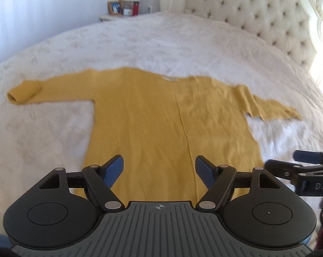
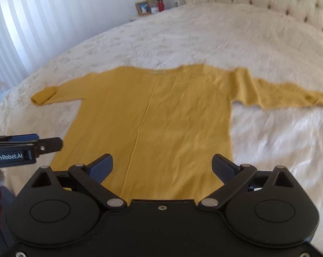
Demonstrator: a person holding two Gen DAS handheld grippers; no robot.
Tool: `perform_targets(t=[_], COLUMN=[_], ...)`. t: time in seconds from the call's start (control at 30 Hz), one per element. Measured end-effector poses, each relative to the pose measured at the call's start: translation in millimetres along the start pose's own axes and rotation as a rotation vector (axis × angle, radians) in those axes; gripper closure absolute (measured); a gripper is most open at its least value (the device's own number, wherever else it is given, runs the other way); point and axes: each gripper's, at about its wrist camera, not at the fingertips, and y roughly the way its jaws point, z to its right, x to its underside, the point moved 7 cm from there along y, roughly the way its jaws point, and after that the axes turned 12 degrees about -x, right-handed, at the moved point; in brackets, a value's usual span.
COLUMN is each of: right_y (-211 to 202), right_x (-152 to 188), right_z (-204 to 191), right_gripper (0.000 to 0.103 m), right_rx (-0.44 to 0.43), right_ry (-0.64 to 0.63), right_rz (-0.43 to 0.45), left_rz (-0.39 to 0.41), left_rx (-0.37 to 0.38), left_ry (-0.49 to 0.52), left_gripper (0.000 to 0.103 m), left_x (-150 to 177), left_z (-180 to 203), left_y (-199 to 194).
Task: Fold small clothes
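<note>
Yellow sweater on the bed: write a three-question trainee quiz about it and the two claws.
1. True or false: the yellow sweater lies spread flat on the bed, both sleeves stretched out sideways.
2. Which sleeve end has its cuff turned back in the left wrist view? A) the picture-left cuff B) the picture-right one C) neither
3. Fill in: the left claw and right claw both stand ____, holding nothing.

Key: 1 true; 2 A; 3 open.
</note>
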Motion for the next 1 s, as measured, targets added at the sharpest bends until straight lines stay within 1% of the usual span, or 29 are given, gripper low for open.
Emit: perform_targets(t=[0.1,0.2,0.33,0.4,0.43,0.5,0.57,0.63,0.73,0.83,0.9,1.0], right_y=[6,19,38,48,53,64,73,79,85,83,80,74], right_x=[-20,-34,-40,-41,-40,-38,-33,-29,-25,-26,-28,-31], right_z=[1,-1,-3,-1,2,9,20,33,56,82,103,145], right_gripper=[0.004,0.004,0.005,0.005,0.006,0.014,0.017,0.019,0.019,0.018,0.017,0.017], right_rx=[0.052,0.081,0.085,0.092,0.098,0.105,0.107,0.108,0.138,0.203,0.246,0.328], right_ry=[-0.044,-0.079,-0.117,-0.127,-0.126,-0.114,-0.093,-0.067,-0.026,-0.014,0.004,0.053], right_rz=[0.042,0.064,0.097,0.107,0.106,0.082,0.060,0.045,0.035,0.048,0.068,0.090], left_rz=[0.055,0.106,0.131,0.130,0.127,0.117,0.100,0.083,0.045,0.035,0.045,0.052], left_rx=[-0.070,-0.152,-0.222,-0.255,-0.259,-0.264,-0.258,-0.249,-0.209,-0.199,-0.196,-0.183], left_ry=[-0.019,-0.025,-0.048,-0.055,-0.053,-0.044,-0.040,-0.050,-0.067,-0.064,-0.053,-0.022], left_gripper=[0.030,0.030,0.030,0.030,0.030,0.030,0.030,0.030,0.030,0.030,0.030,0.030], left_x=[-22,-43,-59,-62,-63,-62,-59,-57,-52,-47,-45,-40], left_z=[-12,-24,-39,-45,-46,-49,-49,-49,-46,-40,-34,-26], left_y=[9,22,43,55,61,74,89,103,127,146,157,168])
